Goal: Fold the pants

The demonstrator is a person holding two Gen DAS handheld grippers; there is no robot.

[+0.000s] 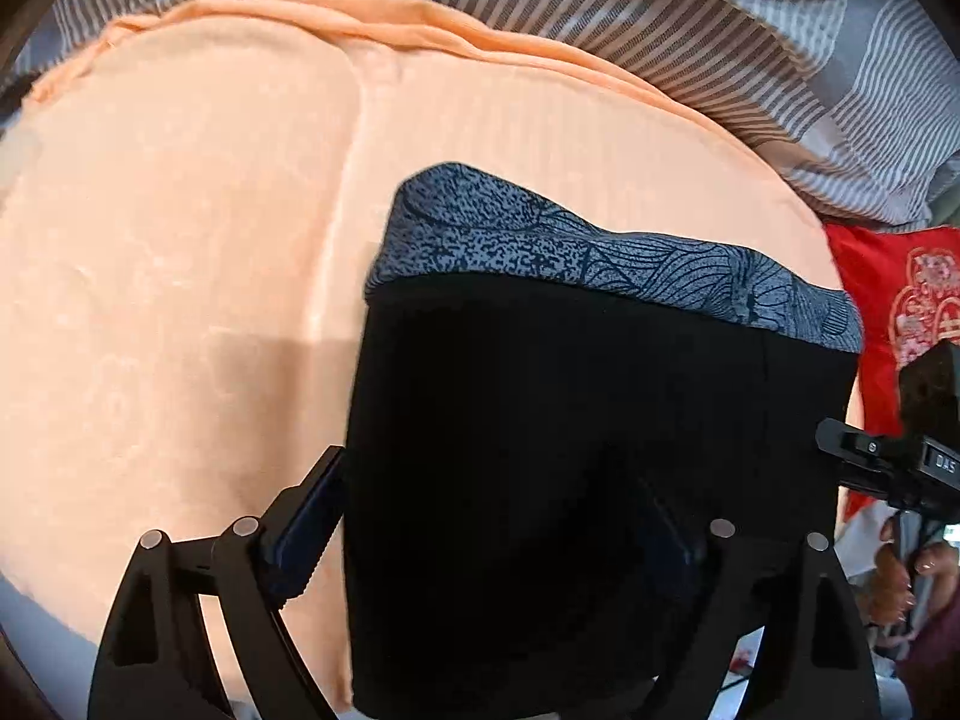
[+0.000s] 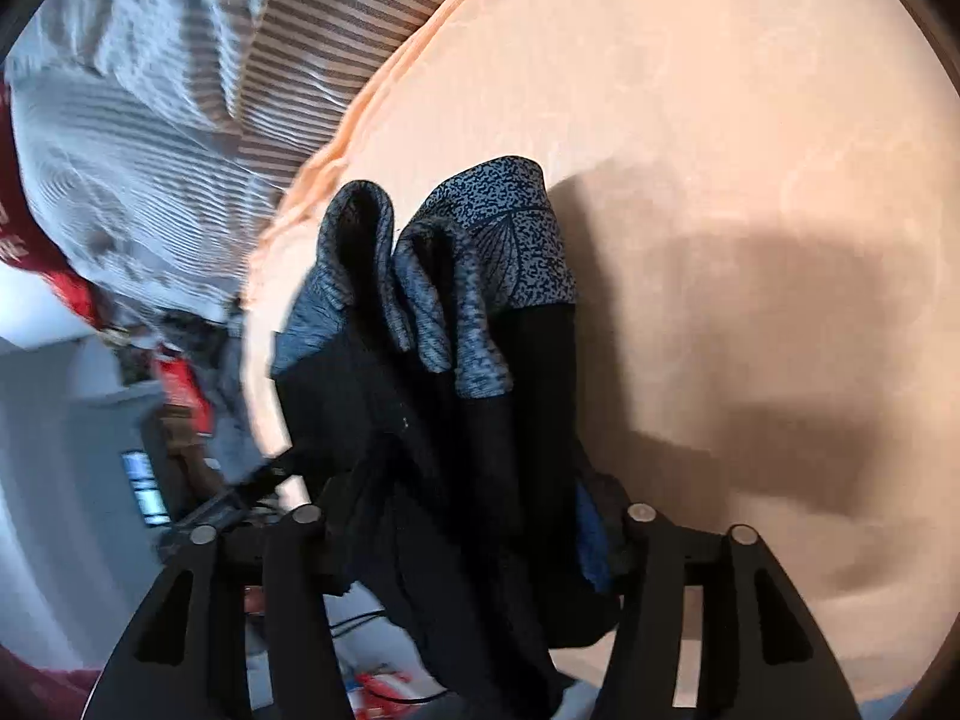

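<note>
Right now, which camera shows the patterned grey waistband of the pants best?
The left wrist view: the waistband runs as one flat, sharp band across the top of the black pants. In the right wrist view the waistband is bunched into folds and partly blurred, hanging over the peach sheet.

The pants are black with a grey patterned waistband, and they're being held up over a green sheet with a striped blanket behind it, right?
Nearly. The sheet is peach-orange, not green, as the left wrist view shows. The rest holds: the pants are black with a grey patterned waistband, held up over the sheet, and a striped blanket lies behind it.
</note>
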